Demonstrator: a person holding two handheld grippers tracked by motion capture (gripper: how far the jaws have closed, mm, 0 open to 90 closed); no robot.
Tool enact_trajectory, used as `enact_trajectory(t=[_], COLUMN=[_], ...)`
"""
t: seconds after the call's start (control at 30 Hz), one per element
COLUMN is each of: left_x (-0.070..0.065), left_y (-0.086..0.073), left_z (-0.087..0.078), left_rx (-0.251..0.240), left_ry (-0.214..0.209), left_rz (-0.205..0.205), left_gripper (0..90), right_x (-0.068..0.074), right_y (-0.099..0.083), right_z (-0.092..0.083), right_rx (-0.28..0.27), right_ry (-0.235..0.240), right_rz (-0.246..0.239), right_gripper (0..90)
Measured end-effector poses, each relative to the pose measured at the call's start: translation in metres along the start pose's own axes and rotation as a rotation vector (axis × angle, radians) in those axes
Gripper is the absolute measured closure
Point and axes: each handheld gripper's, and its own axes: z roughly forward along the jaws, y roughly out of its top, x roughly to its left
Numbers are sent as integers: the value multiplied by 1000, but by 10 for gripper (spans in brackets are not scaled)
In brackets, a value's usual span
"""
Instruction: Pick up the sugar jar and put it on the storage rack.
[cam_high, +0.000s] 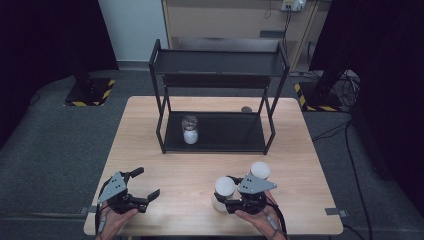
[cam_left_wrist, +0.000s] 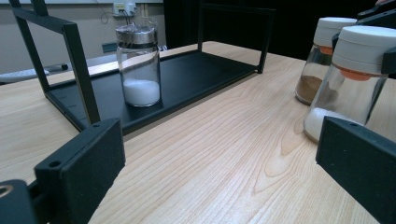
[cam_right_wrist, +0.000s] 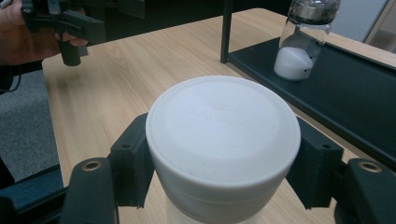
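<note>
My right gripper (cam_high: 223, 199) is shut on a white-lidded jar (cam_high: 224, 186) of white powder that stands near the table's front edge; in the right gripper view its pads (cam_right_wrist: 133, 158) press both sides of the lid (cam_right_wrist: 223, 126). A second white-lidded jar (cam_high: 260, 171), with brown powder (cam_left_wrist: 309, 88), stands just behind and to the right. My left gripper (cam_high: 145, 184) rests open at the front left, nothing between its jaws. A metal-lidded glass jar (cam_high: 190, 129) of white powder stands on the lower shelf of the black rack (cam_high: 220, 62).
The rack stands at the table's far middle, its top shelf bare and most of its lower shelf (cam_high: 230, 132) free. A small dark round object (cam_high: 246, 109) lies behind the rack. Bare wood (cam_high: 190, 170) lies between rack and grippers.
</note>
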Motion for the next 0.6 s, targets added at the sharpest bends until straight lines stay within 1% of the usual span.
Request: enact_trajectory(t=[0.33,0.6], left_x=[0,0], left_y=[0,0], left_z=[0,0], left_rx=[0,0], left_ry=[0,-2], left_rz=[-1,-1], left_gripper=[0,0], right_x=[-1,-3], right_y=[17,41], right_z=[1,4], right_rx=[-2,3], right_ry=[4,6], right_rz=[1,10], right_gripper=[341,341])
